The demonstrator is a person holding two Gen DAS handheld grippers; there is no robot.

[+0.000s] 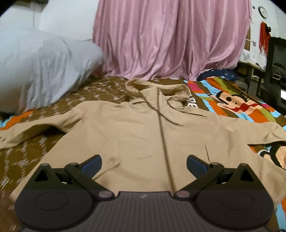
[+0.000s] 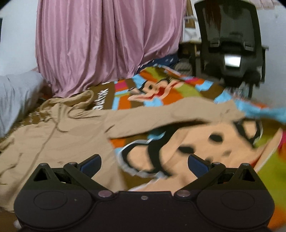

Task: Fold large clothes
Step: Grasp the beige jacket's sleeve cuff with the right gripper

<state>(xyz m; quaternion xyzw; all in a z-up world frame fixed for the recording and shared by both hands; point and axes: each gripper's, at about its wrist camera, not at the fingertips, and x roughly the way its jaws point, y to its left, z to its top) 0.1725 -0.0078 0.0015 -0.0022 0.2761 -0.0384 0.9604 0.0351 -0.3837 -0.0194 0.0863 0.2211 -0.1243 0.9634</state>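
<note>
Hoodie (image 1: 135,132) flat on bedspread (image 2: 205,142), sleeves spread; left claw (image 1: 144,163), right claw (image 2: 144,163) both apart, holding nothing.

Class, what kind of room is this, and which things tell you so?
Most likely a bedroom: a tan hoodie lies on a cartoon-print bedspread, with a pale pillow and pink curtain behind.

One tan zip-up hoodie (image 1: 135,132) lies spread at the centre, with two sleeves out at 9 and 3 o'clock and two drawstring cords crossing below its single hood. One cartoon-print bedspread (image 1: 232,103) lies under it. One grey pillow (image 1: 37,71) sits at 10 o'clock, one pink curtain (image 1: 169,35) at 12, one black office chair (image 2: 230,41) at 1, and one wall clock (image 1: 263,11) at 2.
</note>
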